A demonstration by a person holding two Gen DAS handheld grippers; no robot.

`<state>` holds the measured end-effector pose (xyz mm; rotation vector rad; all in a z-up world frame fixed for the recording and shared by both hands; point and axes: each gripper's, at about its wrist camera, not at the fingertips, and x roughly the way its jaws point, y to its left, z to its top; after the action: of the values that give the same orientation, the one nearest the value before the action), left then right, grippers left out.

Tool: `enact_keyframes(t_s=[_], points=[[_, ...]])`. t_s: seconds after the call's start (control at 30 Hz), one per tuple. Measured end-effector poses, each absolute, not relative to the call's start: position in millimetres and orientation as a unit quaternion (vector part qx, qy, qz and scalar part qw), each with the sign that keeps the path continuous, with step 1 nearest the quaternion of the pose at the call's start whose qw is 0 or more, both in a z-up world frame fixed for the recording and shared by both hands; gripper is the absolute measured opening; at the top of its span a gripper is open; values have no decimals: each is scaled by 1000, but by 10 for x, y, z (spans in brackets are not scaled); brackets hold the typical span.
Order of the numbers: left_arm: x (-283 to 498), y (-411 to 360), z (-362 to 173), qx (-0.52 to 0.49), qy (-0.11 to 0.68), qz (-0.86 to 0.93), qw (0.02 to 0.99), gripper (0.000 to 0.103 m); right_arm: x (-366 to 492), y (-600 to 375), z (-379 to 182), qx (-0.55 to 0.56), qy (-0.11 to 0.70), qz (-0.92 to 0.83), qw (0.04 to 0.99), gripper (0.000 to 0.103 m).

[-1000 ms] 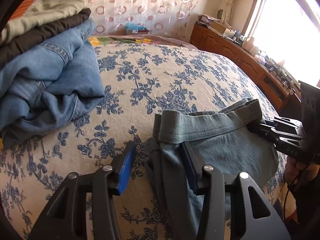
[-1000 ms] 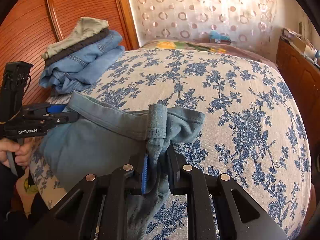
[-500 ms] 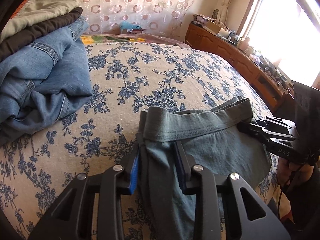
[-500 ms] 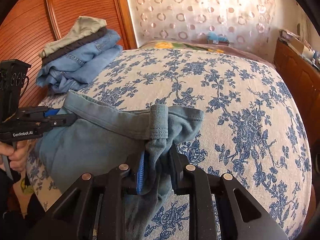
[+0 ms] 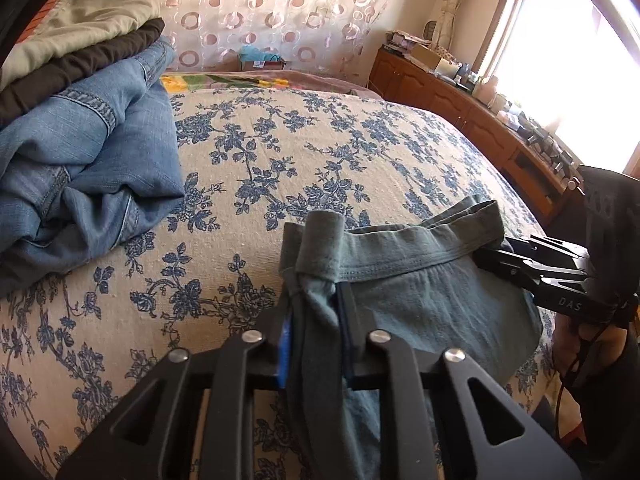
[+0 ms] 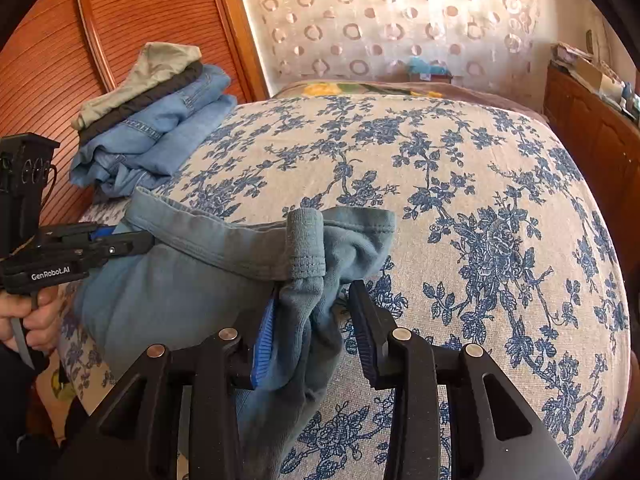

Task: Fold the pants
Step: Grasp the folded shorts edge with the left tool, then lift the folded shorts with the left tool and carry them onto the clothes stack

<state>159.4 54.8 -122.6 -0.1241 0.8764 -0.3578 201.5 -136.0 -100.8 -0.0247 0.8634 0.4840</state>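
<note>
Grey-green pants (image 5: pixel 420 304) lie at the near edge of the flowered bed (image 5: pixel 280 152), waistband towards the far side. My left gripper (image 5: pixel 314 304) is shut on the left end of the waistband, the cloth bunched between its pads. In the right wrist view the pants (image 6: pixel 192 292) spread to the left; my right gripper (image 6: pixel 316 308) stands open around the right end of the waistband, with the cloth resting against its blue left pad. Each gripper also shows in the other's view: the right one (image 5: pixel 496 256), the left one (image 6: pixel 136 242).
A pile of folded jeans and other pants (image 5: pixel 80 128) lies at the bed's far left, by the wooden headboard (image 6: pixel 120 12). A wooden sideboard (image 5: pixel 480 120) with clutter runs along the right under a bright window. A patterned curtain hangs behind the bed.
My left gripper has closed onto the left end of the waistband. My right gripper has opened and loosened its hold on the right end.
</note>
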Motion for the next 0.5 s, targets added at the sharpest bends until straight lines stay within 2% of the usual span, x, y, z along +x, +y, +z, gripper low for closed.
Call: enact_keyframes(t_s=[0.13,0.23,0.5], points=[[1500,534,-1143,-60,406,-177,895,9,2012,-1352,-1011,-13,413,234,880,34],[1418,517,-1048,-60,392,-183,899,8,1996,-1329,-1014,-16,412,246,877,23],[1237,492,-796,-60,361,-193,911,7,1962,-1310,-875,-19,398,258,880,15]])
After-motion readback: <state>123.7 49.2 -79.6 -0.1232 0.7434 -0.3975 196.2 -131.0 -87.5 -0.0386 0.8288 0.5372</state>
